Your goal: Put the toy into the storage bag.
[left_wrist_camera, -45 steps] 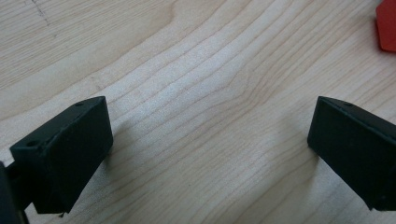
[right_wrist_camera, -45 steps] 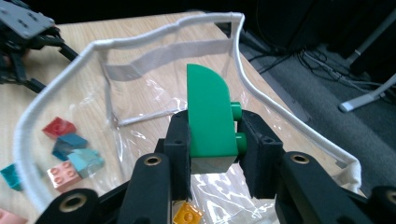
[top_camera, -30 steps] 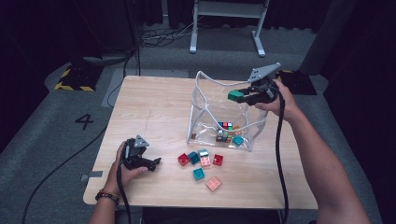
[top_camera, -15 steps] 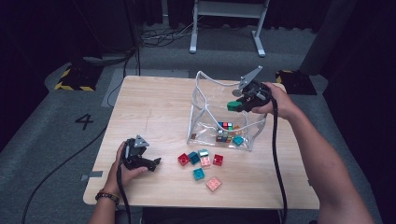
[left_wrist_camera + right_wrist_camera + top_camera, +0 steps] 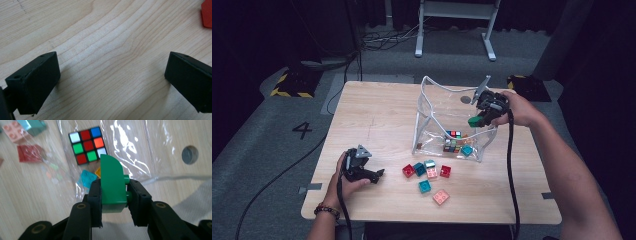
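Observation:
A green curved brick point(image 5: 112, 185) is clamped between the jaws of my right gripper point(image 5: 113, 195), which hangs over the open top of a clear plastic bag point(image 5: 432, 107); the high view shows the same green brick point(image 5: 474, 121) at the bag's right side. Inside the bag lie a colour cube point(image 5: 87, 145), a teal brick point(image 5: 87, 178) and other small bricks. My left gripper point(image 5: 374, 175) rests open on the table point(image 5: 377, 120) at the front left, its jaws point(image 5: 110, 80) wide apart over bare wood.
Several loose bricks lie in front of the bag: a red brick point(image 5: 408, 170), a teal brick point(image 5: 425, 186), a pink brick point(image 5: 441, 196) and others. A round hole point(image 5: 466, 99) sits in the tabletop behind the bag. Cables trail from both grippers.
My right gripper has moved left and down with the green brick, from above the bag's right rim to over its opening. The left gripper has stayed put.

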A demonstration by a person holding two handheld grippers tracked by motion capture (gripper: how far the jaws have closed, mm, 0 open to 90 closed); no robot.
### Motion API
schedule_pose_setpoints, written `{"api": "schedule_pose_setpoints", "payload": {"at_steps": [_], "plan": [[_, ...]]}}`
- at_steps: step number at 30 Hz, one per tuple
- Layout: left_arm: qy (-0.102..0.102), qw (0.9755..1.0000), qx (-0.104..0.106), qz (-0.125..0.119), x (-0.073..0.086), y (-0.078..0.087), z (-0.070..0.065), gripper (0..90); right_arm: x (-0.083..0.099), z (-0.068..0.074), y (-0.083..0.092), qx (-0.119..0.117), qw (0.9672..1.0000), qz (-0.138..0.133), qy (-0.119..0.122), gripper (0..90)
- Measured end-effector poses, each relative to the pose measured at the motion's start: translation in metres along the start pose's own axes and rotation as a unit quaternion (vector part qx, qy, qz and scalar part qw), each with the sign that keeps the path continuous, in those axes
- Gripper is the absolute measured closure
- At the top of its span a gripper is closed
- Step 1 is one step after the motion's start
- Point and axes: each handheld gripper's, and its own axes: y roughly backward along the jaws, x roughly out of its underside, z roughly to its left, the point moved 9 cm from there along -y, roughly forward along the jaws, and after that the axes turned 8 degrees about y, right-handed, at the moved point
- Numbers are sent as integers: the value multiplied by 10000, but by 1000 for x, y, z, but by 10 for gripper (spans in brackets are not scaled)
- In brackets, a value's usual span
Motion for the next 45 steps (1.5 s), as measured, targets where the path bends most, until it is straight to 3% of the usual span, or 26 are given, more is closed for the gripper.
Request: {"api": "schedule_pose_setpoints", "payload": {"at_steps": [1,3,12,19,25,26,27,29,32,38,40,41,45], "plan": [[1,10000,0,-1,0,0,0,3,5,3,2,-12,9995,248,-196,666],[2,10000,5,2,0,0,0,3,9,3,3,7,9991,369,-200,663],[3,10000,6,3,0,0,0,4,17,4,8,52,9974,713,-103,648],[2,10000,2,0,0,0,0,3,18,4,9,80,9972,732,-114,625],[2,10000,1,0,0,0,0,3,15,6,11,96,9987,477,-145,550],[3,10000,2,0,0,0,0,4,13,3,11,163,9993,338,-17,542],[2,10000,1,-2,0,0,0,3,13,4,13,158,9994,305,-100,537],[2,10000,1,-1,0,0,0,3,11,4,17,216,9997,86,-107,504],[2,10000,0,0,0,0,0,3,4,7,25,304,9984,-467,-23,469],[0,10000,0,1,0,0,0,3,-3,14,51,677,9892,-1296,-99,416],[4,10000,1,0,0,0,0,3,-5,18,63,820,9813,-1729,-210,394],[0,10000,-1,0,0,0,0,3,-4,21,67,803,9802,-1778,-343,387],[-1,10000,1,1,0,0,0,3,-5,35,81,913,9665,-2361,-428,358]]}}
